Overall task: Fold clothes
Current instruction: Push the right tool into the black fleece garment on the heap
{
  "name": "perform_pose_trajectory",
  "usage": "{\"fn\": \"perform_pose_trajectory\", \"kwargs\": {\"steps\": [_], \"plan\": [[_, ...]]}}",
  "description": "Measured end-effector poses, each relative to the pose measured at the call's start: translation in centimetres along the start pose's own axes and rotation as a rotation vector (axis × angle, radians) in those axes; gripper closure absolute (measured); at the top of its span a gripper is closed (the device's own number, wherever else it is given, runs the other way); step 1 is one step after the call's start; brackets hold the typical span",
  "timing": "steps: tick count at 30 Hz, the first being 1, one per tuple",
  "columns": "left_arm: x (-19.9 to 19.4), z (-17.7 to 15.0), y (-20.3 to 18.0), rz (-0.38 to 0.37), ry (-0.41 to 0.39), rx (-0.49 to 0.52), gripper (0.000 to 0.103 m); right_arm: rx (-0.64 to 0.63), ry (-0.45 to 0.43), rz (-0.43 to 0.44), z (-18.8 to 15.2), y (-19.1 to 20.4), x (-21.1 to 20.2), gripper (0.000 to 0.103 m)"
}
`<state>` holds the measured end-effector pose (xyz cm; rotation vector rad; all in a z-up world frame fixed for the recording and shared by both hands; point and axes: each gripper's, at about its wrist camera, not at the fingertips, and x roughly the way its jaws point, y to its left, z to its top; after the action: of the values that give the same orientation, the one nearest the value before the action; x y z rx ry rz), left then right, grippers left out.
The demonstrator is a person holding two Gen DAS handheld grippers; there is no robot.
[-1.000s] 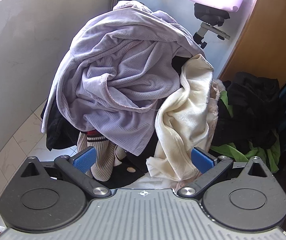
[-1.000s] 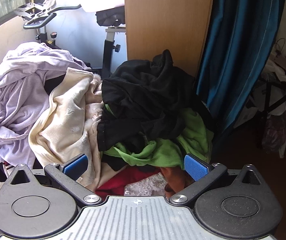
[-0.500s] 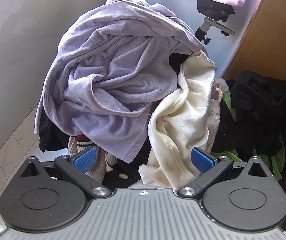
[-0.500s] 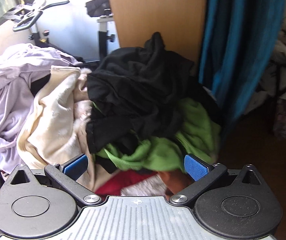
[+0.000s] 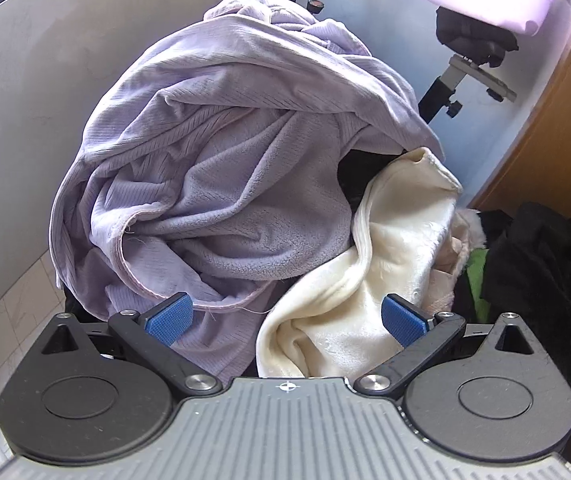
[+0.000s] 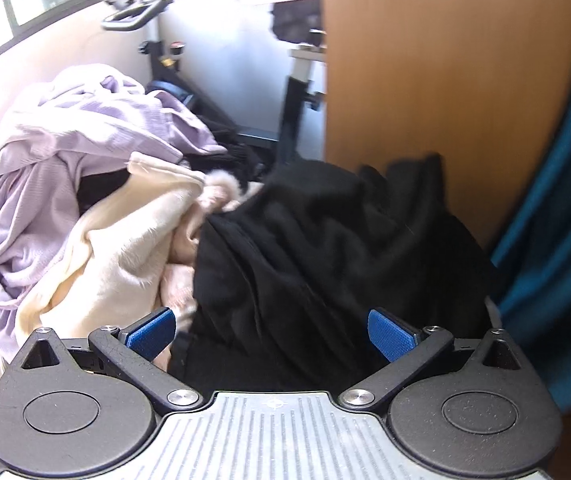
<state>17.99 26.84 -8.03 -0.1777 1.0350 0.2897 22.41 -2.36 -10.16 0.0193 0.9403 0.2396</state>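
Note:
A heap of unfolded clothes fills both views. A big lilac fleece garment (image 5: 225, 168) lies on the left of the heap, with a cream plush garment (image 5: 369, 280) to its right. My left gripper (image 5: 283, 316) hangs open just in front of both, its blue pads apart and nothing between them. In the right wrist view a black garment (image 6: 317, 248) fills the middle, with the cream garment (image 6: 117, 248) and the lilac garment (image 6: 45, 160) to its left. My right gripper (image 6: 271, 330) is open close over the black garment, holding nothing.
An exercise bike (image 6: 153, 4) stands behind the heap by a pale wall (image 5: 25, 100). A wooden panel (image 6: 445, 80) and a teal curtain (image 6: 557, 220) close off the right. Black clothes with some green (image 5: 477, 276) lie at the right of the left wrist view.
Both grippers have moved closer to the heap. The right one went forward and over the black garment, so the green and red clothes dropped out of its view. Both stayed open.

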Motion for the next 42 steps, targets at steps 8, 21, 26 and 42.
{"fn": "perform_pose_trajectory", "kwargs": {"steps": [8,21,26,42], "plan": [[4.4,1.9,-2.8,-0.006,0.021,0.08,0.001,-0.043,-0.004,-0.015,2.4,0.8,3.0,0.001],[13.9,1.3,-3.9,0.003,0.073,0.212,0.0,-0.063,0.083,-0.189,0.6,1.9,8.7,0.001],[14.1,1.1,-3.3,-0.025,0.075,0.193,0.0,-0.02,0.101,-0.249,0.6,2.6,10.3,0.001],[15.2,0.9,-2.3,-0.075,0.124,0.197,0.0,0.051,0.133,-0.277,0.7,3.0,10.9,0.001]]}}
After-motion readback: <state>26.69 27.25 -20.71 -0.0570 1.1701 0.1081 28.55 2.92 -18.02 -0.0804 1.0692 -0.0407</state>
